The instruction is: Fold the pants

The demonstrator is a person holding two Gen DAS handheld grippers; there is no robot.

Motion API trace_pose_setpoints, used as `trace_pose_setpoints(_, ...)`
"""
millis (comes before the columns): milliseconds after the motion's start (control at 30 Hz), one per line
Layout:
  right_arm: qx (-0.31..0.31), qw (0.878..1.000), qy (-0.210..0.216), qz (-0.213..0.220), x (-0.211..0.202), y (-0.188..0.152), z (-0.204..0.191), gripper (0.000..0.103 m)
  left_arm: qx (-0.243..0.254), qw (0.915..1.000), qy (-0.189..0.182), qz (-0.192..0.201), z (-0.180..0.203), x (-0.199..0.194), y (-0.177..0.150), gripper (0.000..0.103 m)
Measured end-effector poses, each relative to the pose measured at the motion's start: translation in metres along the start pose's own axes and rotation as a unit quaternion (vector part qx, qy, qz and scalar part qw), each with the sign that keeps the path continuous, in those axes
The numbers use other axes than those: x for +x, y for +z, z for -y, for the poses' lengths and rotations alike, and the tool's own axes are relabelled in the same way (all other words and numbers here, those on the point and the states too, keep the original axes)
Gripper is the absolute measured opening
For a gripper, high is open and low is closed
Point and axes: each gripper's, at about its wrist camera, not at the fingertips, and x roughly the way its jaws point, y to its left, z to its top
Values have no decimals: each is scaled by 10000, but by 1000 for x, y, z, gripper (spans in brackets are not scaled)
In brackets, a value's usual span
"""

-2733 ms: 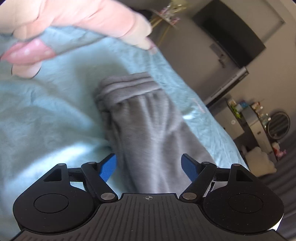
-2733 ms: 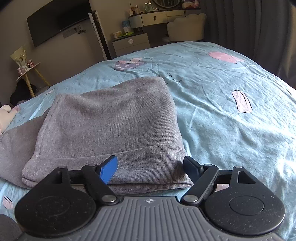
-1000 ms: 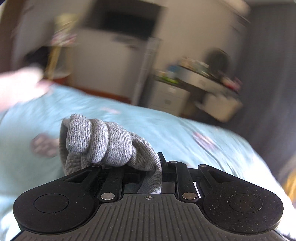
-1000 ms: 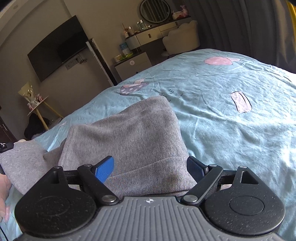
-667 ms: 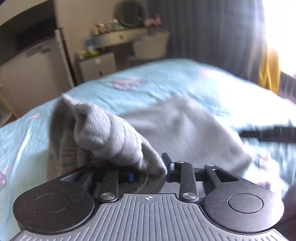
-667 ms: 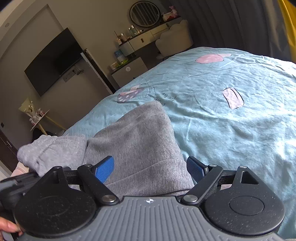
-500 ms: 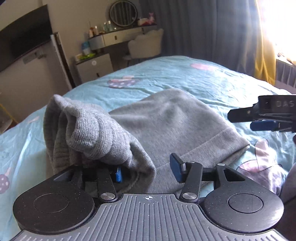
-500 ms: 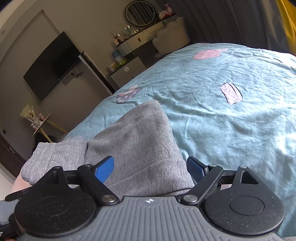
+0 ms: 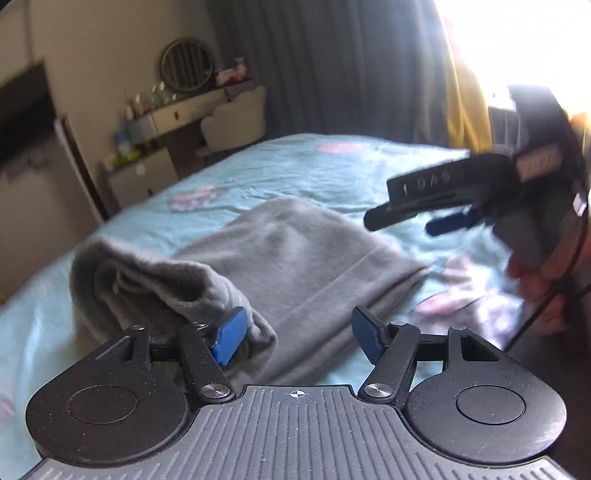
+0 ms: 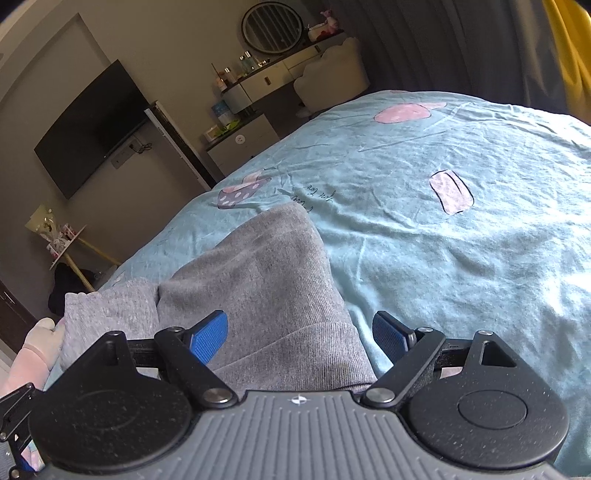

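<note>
Grey pants (image 9: 295, 251) lie folded on the teal bedsheet (image 9: 332, 166). Their bunched end with a drawstring (image 9: 155, 277) rests on the fold, draped against my left finger. My left gripper (image 9: 295, 336) has its jaws opening, and neither pad presses the cloth. The right gripper (image 9: 402, 225) hovers at the upper right of the left wrist view, held by a hand (image 9: 535, 273). In the right wrist view the right gripper (image 10: 300, 338) stands open just above the pants (image 10: 258, 277), near their ribbed hem, with nothing gripped. A hand (image 10: 37, 343) shows at the left edge.
Beyond the bed stand a dresser with a round mirror (image 10: 273, 26), a pale chair (image 10: 332, 70), a wall TV (image 10: 92, 125) and a small side table (image 10: 62, 236). Dark curtains (image 9: 332, 74) hang behind. The sheet to the right of the pants is bare cloth (image 10: 461, 258).
My left gripper swung the bunched end of the pants over onto the folded pile, then its jaws spread and let the cloth go. The right gripper stayed open and almost still.
</note>
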Motion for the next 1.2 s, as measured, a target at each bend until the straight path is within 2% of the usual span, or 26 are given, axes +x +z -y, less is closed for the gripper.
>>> trace_pose_setpoints(67,-112,9999,-16,2,0,0,-3,86,-774,9969,78,155,-17,-18,-6,79)
trace_pose_setpoints(133,-333,9994,-31,-11,0,-2,-11,86,-1604,9856,429,311,-45,-38,-14,88)
trace_pose_setpoints(200,-796,9968,7,-25,0,-6,-27,86,-2483,9629,967,417,-78,-56,-27,90)
trace_pose_setpoints(267,-1452,9893,149,-36,-2,-14,-50,88,-3231,9316,1626,372,-112,-69,-43,91)
trace_pose_setpoints(333,-2016,9786,390,-110,-1,-28,-75,95,-3706,9033,2152,209,-137,-75,-59,91)
trace_pose_setpoints(367,-2245,9729,531,-189,2,-38,-87,98,-3850,8928,2332,191,-146,-79,-67,91)
trace_pose_setpoints(400,-2443,9676,584,-237,5,-46,-98,98,-3931,8878,2386,174,-152,-82,-73,91)
trace_pose_setpoints(500,-2994,9519,580,-304,15,-69,-127,98,-4208,8801,2199,59,-162,-87,-88,91)
trace_pose_setpoints(633,-3397,9384,606,-182,25,-82,-158,98,-4750,8589,1915,-22,-173,-86,-101,91)
trace_pose_setpoints(733,-3770,9242,600,-82,34,-92,-179,98,-4894,8544,1745,-88,-174,-82,-107,91)
trace_pose_setpoints(800,-4064,9126,444,-17,42,-99,-189,98,-4958,8522,1670,-123,-174,-80,-110,91)
trace_pose_setpoints(867,-4205,9067,320,66,50,-102,-196,98,-5016,8499,1612,-110,-174,-80,-112,91)
trace_pose_setpoints(933,-4091,9117,362,102,54,-98,-198,98,-5031,8490,1610,-81,-174,-81,-113,91)
trace_pose_setpoints(967,-3928,9186,430,45,56,-94,-197,97,-5028,8495,1598,-79,-174,-82,-113,91)
trace_pose_setpoints(1000,-3711,9270,545,-38,57,-89,-195,91,-5026,8499,1579,-81,-174,-81,-113,91)
trace_pose_setpoints(1033,-3435,9366,681,-132,59,-83,-191,78,-5030,8500,1561,-87,-173,-81,-114,91)
trace_pose_setpoints(1100,-2751,9568,911,-246,59,-71,-180,75,-5046,8498,1520,-107,-173,-80,-114,91)
trace_pose_setpoints(1200,-1547,9800,1186,-408,59,-49,-155,72,-5076,8492,1452,-99,-175,-81,-115,91)
